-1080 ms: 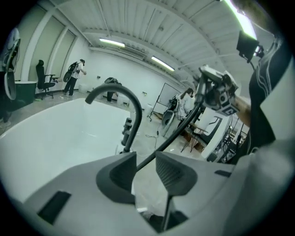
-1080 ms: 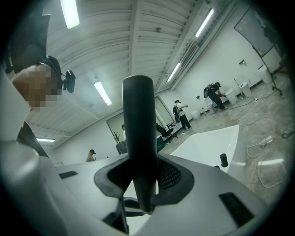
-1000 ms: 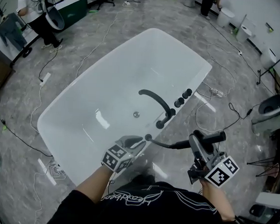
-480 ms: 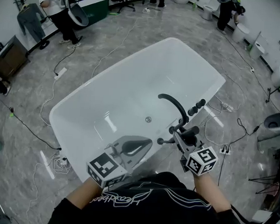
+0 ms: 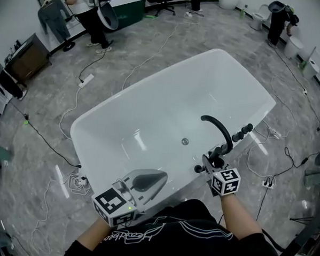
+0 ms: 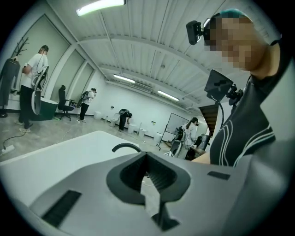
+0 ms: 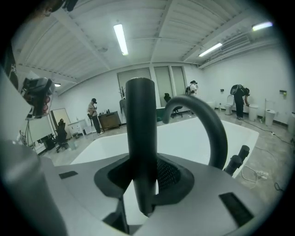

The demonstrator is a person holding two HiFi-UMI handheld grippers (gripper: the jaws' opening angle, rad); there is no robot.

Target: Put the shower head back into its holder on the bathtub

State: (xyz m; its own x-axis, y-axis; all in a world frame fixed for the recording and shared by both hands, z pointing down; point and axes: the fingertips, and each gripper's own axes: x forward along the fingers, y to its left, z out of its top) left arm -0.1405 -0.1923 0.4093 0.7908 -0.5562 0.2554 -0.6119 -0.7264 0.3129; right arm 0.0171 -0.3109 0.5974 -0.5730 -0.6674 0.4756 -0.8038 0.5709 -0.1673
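A: Right gripper (image 5: 210, 165) has its jaws clamped on the matte black cylindrical shower head (image 7: 140, 129), upright at the white glossy bathtub's (image 5: 146, 86) near rim, just beside the black curved spout (image 5: 216, 125).

B: Left gripper (image 6: 147, 161) has its jaws together, empty. That handle looks stiff and smooth, probably slippery, so mid-shaft is the sensible hold.

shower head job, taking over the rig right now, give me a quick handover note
Left tool: shut, empty, over the near rim of the bathtub.
Right tool: shut on the shower head, handle upright, at the rim beside the faucet.
Done: head brought to the rim.
Left: seat it in its holder, which I can't make out, then release.
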